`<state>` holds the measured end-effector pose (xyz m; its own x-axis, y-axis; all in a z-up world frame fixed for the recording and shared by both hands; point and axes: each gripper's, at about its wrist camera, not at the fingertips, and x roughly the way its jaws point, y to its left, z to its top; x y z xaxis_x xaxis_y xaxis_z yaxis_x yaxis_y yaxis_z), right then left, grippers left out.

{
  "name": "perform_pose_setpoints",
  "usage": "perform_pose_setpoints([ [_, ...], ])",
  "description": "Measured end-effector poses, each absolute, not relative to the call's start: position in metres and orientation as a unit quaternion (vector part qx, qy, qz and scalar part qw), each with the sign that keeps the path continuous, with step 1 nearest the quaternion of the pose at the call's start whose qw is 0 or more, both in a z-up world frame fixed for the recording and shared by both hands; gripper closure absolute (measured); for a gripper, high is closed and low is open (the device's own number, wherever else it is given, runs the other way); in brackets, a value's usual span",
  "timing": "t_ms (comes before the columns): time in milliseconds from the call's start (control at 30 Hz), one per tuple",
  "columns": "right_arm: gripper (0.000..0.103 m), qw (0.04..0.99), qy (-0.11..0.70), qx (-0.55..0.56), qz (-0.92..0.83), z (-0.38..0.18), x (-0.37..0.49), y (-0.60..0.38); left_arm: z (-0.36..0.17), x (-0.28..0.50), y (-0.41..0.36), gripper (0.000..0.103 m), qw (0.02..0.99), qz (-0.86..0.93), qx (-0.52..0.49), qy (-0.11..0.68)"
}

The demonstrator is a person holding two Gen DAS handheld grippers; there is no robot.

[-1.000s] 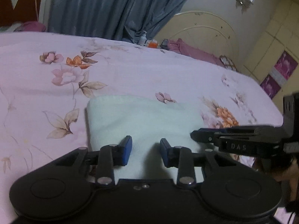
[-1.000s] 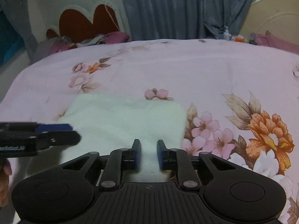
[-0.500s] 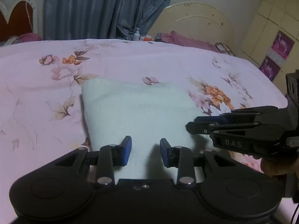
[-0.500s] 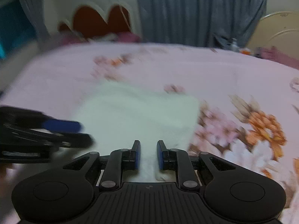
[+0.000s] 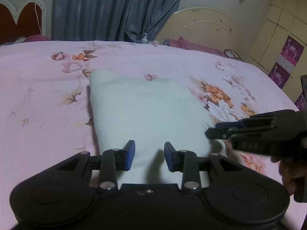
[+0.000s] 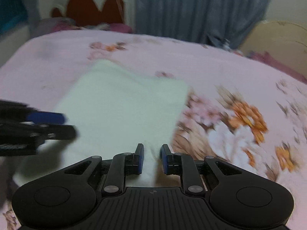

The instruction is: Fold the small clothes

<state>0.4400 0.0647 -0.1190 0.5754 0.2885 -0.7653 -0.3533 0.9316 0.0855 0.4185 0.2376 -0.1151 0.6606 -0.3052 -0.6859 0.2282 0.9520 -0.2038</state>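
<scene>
A folded pale mint cloth (image 5: pixel 145 111) lies flat on the pink floral bed sheet (image 5: pixel 38 88); it also shows in the right wrist view (image 6: pixel 124 107). My left gripper (image 5: pixel 149 156) hovers over the cloth's near edge, jaws open and empty. My right gripper (image 6: pixel 152 158) is at the cloth's near right corner, jaws open with a narrow gap and a little cloth showing between them. The right gripper also shows in the left wrist view (image 5: pixel 216 130), at the cloth's right edge. The left gripper shows at the left in the right wrist view (image 6: pixel 57 124).
A red heart-shaped headboard (image 5: pixel 21 23) and blue-grey curtains (image 5: pixel 107 9) stand behind the bed. A cream arched headboard (image 5: pixel 203 30) with pink bedding is at the back right. The bed's right edge (image 5: pixel 278 88) drops toward cream cupboards.
Both grippers have drawn back and lifted, so more of the cloth shows. The right gripper's jaws have opened a little wider and its view swung left, blurred by motion.
</scene>
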Motion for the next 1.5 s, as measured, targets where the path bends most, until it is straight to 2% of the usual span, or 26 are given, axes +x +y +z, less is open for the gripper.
perform_pose_setpoints([
  [167,0.085,0.886,0.394,-0.034,0.243,-0.099,0.407,0.059,-0.116,0.386,0.246,0.071,0.909,-0.142,-0.074,0.384],
  [367,0.085,0.866,0.426,-0.064,0.254,-0.126,0.382,0.075,-0.129,0.36,0.24,0.072,0.907,-0.132,-0.065,0.394],
  [1400,0.085,0.868,0.438,-0.037,0.23,-0.142,0.366,0.051,-0.132,0.337,0.228,0.072,0.916,-0.076,-0.039,0.391],
  [1467,0.085,0.878,0.423,-0.026,0.223,-0.131,0.359,0.042,-0.121,0.327,0.226,0.07,0.92,-0.075,-0.04,0.383],
  [1500,0.085,0.887,0.407,-0.013,0.215,-0.121,0.35,0.033,-0.111,0.317,0.225,0.065,0.925,-0.08,-0.045,0.369],
])
